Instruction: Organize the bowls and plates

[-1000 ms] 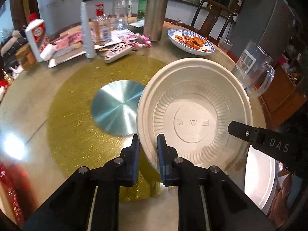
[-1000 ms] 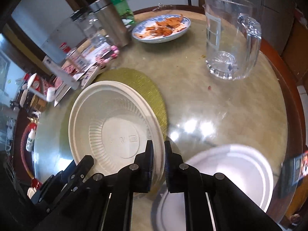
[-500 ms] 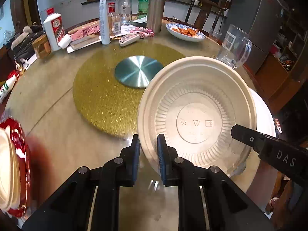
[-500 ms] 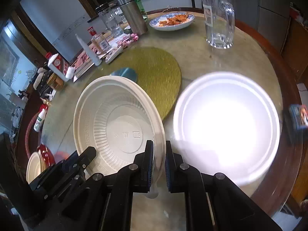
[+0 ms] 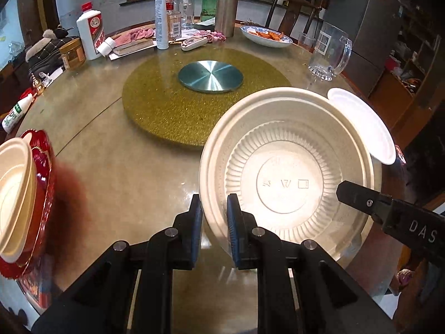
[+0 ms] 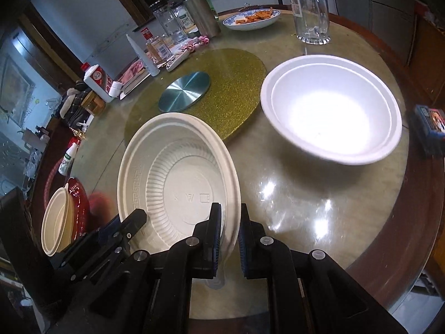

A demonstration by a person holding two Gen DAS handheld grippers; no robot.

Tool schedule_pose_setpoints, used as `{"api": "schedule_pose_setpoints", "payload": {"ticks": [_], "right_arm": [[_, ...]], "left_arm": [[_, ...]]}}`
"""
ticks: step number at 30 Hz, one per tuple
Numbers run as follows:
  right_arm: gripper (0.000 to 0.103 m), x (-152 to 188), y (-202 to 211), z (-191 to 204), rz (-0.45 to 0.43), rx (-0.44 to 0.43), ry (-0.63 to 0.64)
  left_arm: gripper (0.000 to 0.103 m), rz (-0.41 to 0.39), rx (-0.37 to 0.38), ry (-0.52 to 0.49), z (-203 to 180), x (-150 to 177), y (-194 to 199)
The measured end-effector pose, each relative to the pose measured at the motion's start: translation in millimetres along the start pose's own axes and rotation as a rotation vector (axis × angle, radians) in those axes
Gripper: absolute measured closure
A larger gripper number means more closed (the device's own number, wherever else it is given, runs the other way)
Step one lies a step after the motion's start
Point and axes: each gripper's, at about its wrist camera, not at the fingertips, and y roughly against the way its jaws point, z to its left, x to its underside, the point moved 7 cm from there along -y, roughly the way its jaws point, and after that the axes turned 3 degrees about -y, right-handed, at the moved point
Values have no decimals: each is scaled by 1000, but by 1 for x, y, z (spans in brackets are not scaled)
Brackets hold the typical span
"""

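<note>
The left claw (image 5: 213,217) is pinched nearly shut on the near-left rim of a cream disposable bowl (image 5: 286,178), one pad outside the wall and one inside. The right claw (image 6: 230,222) is likewise closed on the bowl's (image 6: 178,183) opposite rim, so the two carry it between them, tilted with its ribbed inside and stamped base facing the cameras. A light, thin-walled bowl would likely flex or swing if held at one edge, which is probably why it is gripped on both sides.

Just beyond and to the right of the right claw, a white bowl (image 6: 331,108) sits on the table (image 6: 292,194), apart from the held one. Well off to the left of both claws a stack of cream bowls (image 5: 14,194) rests on a red plate (image 5: 41,183); that looks the likely home for the carried bowl, matching its colour. Farther out lie the gold turntable mat (image 5: 167,103) with its metal disc (image 5: 210,76), a glass mug (image 5: 329,53), and a plate of food (image 5: 265,36).
</note>
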Motion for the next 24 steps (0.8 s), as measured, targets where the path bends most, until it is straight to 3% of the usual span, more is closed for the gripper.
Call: {"api": "schedule_pose_setpoints", "payload": {"ticks": [24], "right_arm": [[92,26,9,20,-58,-33,25]], "left_arm": [[88,-25,5,29,21,20,19]]}}
